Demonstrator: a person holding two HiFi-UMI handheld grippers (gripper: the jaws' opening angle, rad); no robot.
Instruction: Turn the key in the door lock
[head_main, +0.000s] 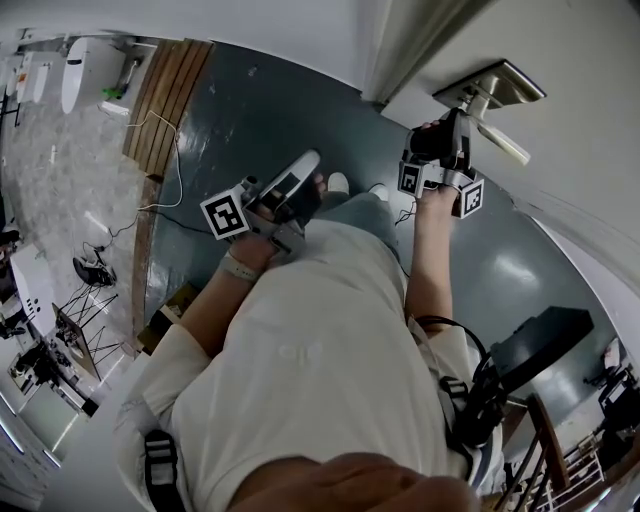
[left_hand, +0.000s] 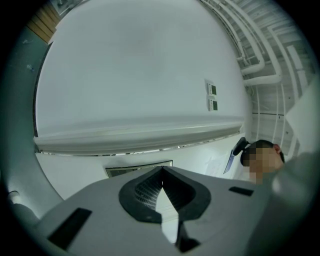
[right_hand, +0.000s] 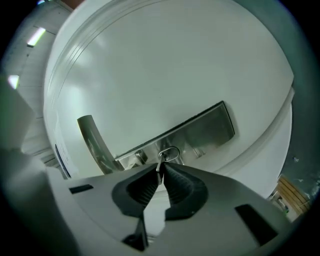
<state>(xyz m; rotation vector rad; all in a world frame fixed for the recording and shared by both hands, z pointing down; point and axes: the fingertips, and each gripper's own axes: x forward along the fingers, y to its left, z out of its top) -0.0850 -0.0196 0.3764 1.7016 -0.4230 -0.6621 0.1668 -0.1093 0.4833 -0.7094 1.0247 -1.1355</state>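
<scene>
The key (right_hand: 160, 165) sits in the lock plate (right_hand: 205, 130), straight ahead of my right gripper (right_hand: 161, 174), whose jaws pinch it. Its shaft points into the door (right_hand: 150, 65). My left gripper (left_hand: 162, 172) hangs well away, closed and empty.

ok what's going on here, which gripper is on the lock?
A person stands at the door with a gripper in each hand. The right gripper is up at the lock plate, beside the handle, with its jaws shut on the key in the lock. Whether the key has been turned can't be told. The left gripper is away from the door, jaws together on nothing.
</scene>
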